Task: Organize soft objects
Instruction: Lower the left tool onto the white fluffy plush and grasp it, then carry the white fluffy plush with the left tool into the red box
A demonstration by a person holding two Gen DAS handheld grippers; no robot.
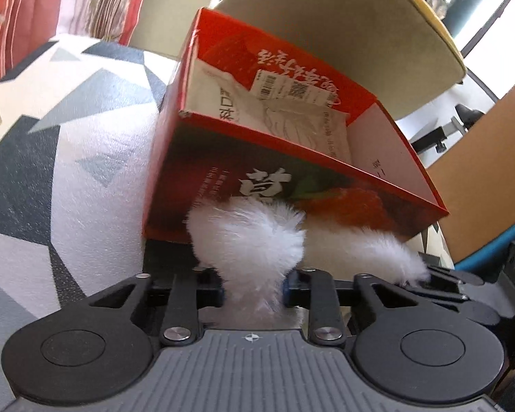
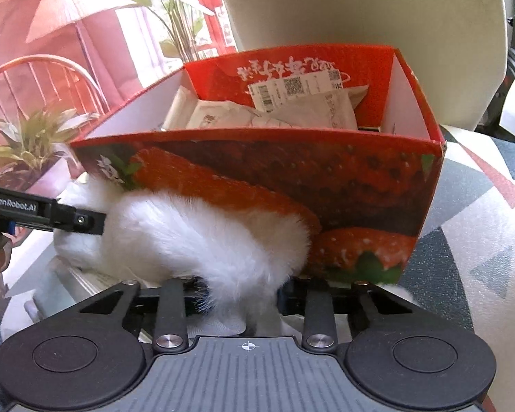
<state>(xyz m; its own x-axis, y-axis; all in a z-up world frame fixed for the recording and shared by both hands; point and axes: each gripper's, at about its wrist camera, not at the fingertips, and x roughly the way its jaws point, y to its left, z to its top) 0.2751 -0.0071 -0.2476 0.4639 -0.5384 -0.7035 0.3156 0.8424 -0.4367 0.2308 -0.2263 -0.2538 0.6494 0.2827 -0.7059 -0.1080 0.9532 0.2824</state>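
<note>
A white fluffy plush item [image 1: 250, 240] is held by both grippers just in front of a red strawberry-printed cardboard box [image 1: 292, 185]. My left gripper [image 1: 254, 292] is shut on one end of it. My right gripper [image 2: 243, 295] is shut on the other end [image 2: 202, 240]. The left gripper's finger [image 2: 68, 219] shows at the left of the right wrist view, pressed into the fur. The open-topped box [image 2: 257, 185] holds several white plastic packets [image 2: 267, 113] and a barcode label [image 1: 285, 86].
The box stands on a surface with a grey, black and white geometric pattern [image 1: 68, 137]. A beige chair back [image 1: 343, 27] rises behind the box. Potted plants [image 2: 27, 144] and a pink-red wall are at the left of the right wrist view.
</note>
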